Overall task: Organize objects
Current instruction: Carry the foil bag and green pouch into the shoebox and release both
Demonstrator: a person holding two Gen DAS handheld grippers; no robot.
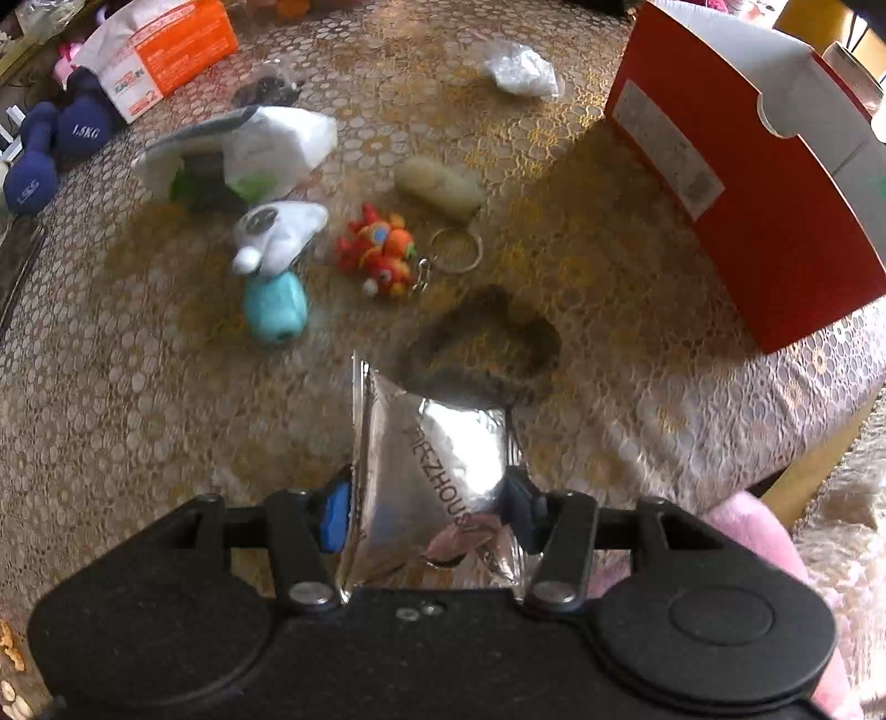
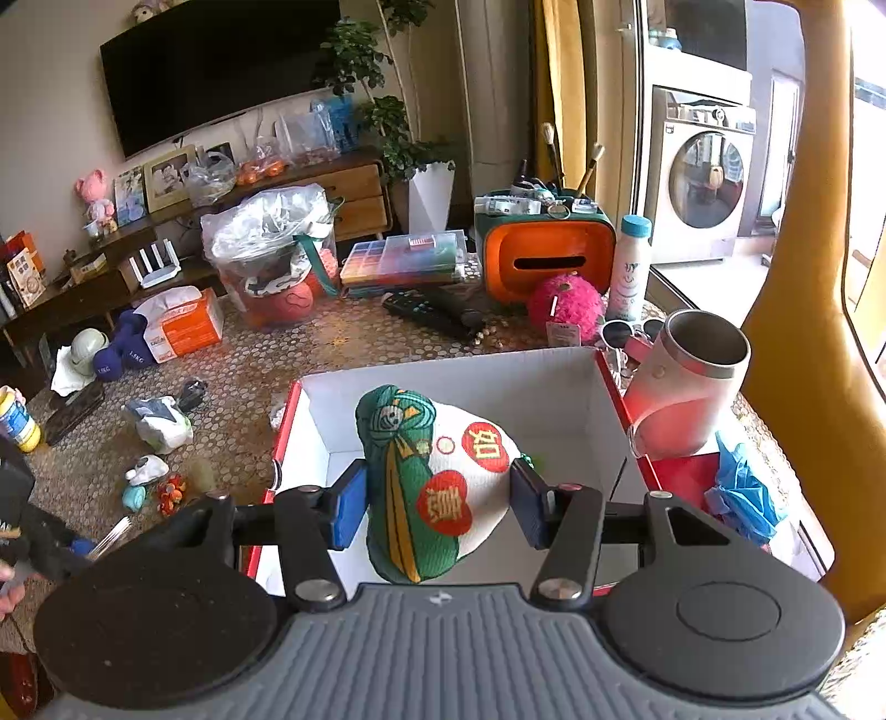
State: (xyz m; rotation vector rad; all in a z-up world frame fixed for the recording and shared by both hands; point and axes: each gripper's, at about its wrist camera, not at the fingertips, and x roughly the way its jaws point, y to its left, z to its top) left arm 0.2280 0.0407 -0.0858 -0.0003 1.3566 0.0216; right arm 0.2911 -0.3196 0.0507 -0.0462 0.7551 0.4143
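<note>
In the left wrist view my left gripper (image 1: 426,509) is shut on a silver foil packet (image 1: 437,471) and points down at the lace-covered table (image 1: 138,387). Just past the packet lies a dark furry object (image 1: 487,349). Farther off sit an orange toy keychain (image 1: 382,255), a turquoise toy (image 1: 275,310) and a white toy (image 1: 277,235). In the right wrist view my right gripper (image 2: 437,509) is shut on a green and white plush pouch (image 2: 437,487), held over the open red box (image 2: 554,382) with a white inside.
The red box (image 1: 747,194) stands at the right of the table. An orange tissue box (image 1: 166,50), blue dumbbells (image 1: 50,149), a white bag (image 1: 243,155) and crumpled plastic (image 1: 520,69) lie farther back. A steel mug (image 2: 686,382) stands beside the box.
</note>
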